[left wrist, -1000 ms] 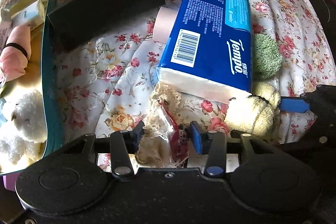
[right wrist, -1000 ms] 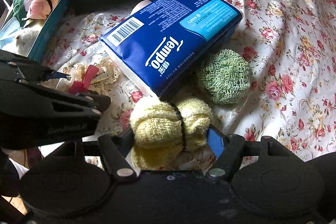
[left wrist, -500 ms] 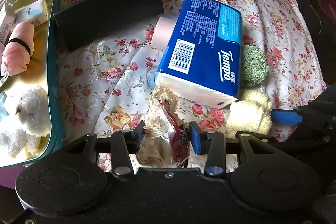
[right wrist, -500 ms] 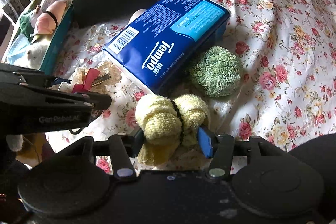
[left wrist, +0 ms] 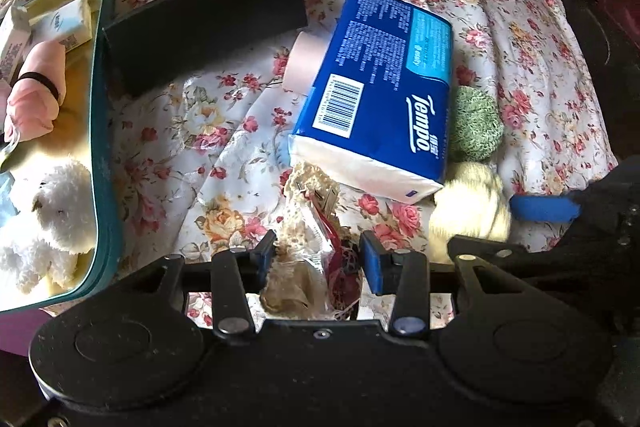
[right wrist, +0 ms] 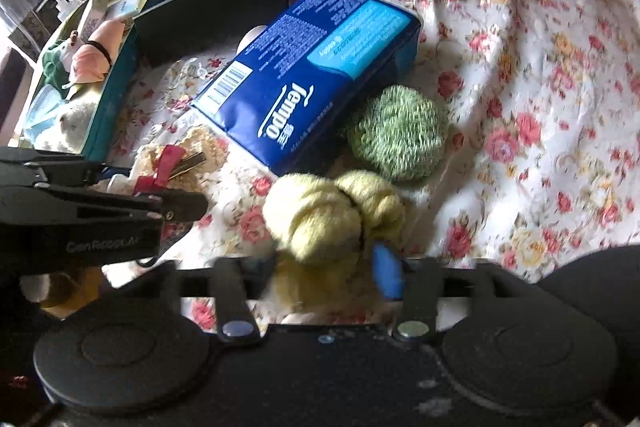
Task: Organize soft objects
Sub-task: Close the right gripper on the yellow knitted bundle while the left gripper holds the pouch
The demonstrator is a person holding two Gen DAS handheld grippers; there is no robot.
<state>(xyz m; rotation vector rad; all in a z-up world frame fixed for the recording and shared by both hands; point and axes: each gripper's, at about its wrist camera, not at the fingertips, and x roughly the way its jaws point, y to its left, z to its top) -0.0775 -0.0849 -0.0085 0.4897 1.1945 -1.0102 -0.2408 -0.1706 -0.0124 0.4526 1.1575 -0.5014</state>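
Observation:
My left gripper [left wrist: 318, 259] is shut on a cream lace sachet [left wrist: 308, 227] with a red ribbon, low over the floral cloth. It enters the right wrist view from the left as the left gripper [right wrist: 180, 205]. My right gripper [right wrist: 324, 263] has a yellow towel bundle [right wrist: 328, 215] tied with a black band between its blue pads. Its jaws are opening, and the pads still touch the bundle. That frame is blurred. A blue Tempo tissue pack [left wrist: 384, 107] lies just beyond, with a green knitted ball [right wrist: 400, 131] to its right.
A teal tin [left wrist: 102, 147] at the left holds a white plush toy [left wrist: 56, 211], a pink rolled cloth [left wrist: 36, 87] and small packets. Its dark lid [left wrist: 204, 31] lies beside it. A pale pink roll [left wrist: 304, 63] sits behind the tissue pack. The cloth's edge drops off at the right.
The right fingers closed in on the yellow bundle, and both views have drawn back a little from the cloth. The left grip on the sachet is unchanged.

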